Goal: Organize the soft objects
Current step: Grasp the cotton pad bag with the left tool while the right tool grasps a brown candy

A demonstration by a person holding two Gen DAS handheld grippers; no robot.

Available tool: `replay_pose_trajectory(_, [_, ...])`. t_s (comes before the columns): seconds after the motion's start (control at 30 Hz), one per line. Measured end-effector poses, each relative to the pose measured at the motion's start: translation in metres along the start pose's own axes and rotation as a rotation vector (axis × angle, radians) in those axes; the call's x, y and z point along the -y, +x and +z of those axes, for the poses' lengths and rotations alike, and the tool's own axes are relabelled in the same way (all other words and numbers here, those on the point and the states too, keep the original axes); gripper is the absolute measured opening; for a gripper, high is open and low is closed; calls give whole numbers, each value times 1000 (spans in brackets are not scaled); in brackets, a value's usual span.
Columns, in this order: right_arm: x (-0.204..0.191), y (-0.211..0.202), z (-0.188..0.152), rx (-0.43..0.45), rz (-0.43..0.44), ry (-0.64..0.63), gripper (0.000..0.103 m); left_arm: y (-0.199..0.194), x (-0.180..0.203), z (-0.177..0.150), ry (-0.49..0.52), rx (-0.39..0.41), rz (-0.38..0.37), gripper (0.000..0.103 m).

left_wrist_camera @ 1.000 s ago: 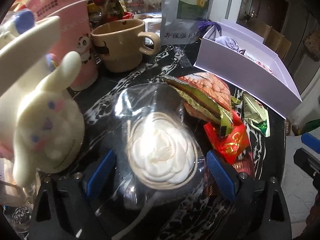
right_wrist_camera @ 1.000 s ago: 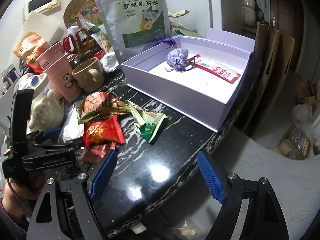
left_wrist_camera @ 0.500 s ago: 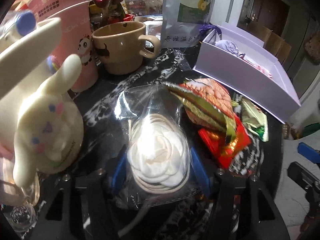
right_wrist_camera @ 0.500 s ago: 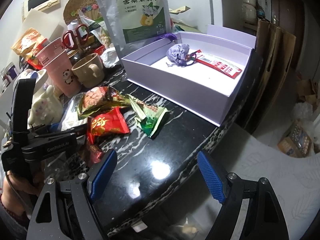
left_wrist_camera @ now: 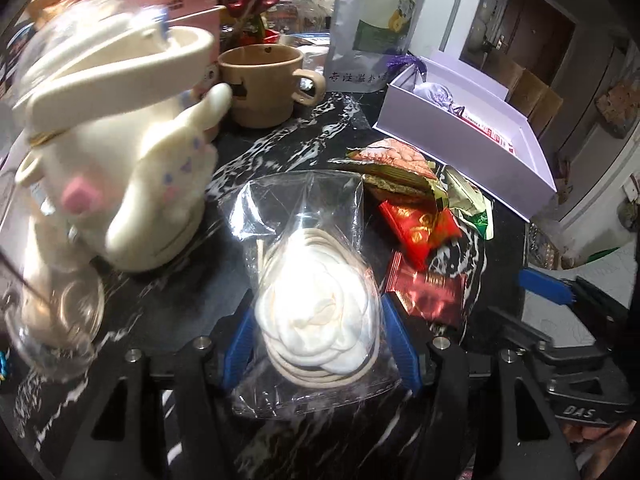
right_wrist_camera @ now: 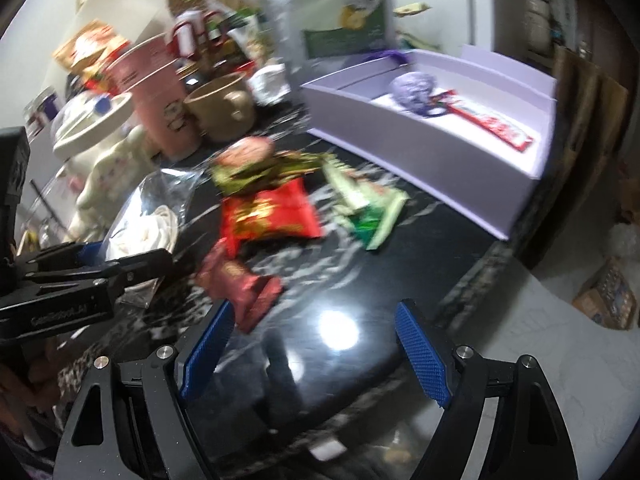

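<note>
- Your left gripper is clamped on the clear bag of white cloth, blue pads pressing both its sides, over the black marble counter.
- Your right gripper stands wide apart, holding nothing, above bare counter.
- Snack packets lie between the bag and the lilac box.

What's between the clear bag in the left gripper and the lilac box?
Snack packets: a red one, a green-gold one and a green-white one, on the counter; clearest in the left wrist view.
</note>
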State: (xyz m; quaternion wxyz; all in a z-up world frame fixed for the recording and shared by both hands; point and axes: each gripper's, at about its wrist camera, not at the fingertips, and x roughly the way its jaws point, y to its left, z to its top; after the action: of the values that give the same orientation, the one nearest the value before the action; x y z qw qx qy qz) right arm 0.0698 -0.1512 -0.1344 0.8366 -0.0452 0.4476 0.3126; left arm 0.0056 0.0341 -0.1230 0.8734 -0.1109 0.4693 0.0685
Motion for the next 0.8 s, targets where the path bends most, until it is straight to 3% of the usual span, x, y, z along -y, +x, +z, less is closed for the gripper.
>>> replay_pose_trajectory(0.2, [-17,12,6,-1,61,-67,83,-3,-10,-11,-33,-3,-22,60])
replay_pose_trajectory(0.33, [-30,23,11,2,88,-187,83,-4,-18,-14,-61,4,-31,60])
replay_pose_trajectory(0.47, [-39,38,9,-25,80,-262,82,-6,-21,-16,-68,12,-37,60])
replay_pose_trajectory(0.53, [-43,38,7,2,55,-294,76,-6,-21,-16,-74,15,-42,60])
replay_pose_trajectory(0.6, [-49,39,6,10,11,-331,60,-7,-22,-17,-78,21,-42,60])
replay_pose_trajectory(0.7, [-53,37,5,4,16,-351,44,-6,-24,-19,-91,17,-41,60])
replay_pose_trajectory(0.77, [-55,35,5,-12,28,-370,40,-5,-25,-20,-100,15,-40,60])
replay_pose_trajectory(0.8, [-56,35,5,-20,32,-371,32,-5,-26,-21,-106,15,-43,60])
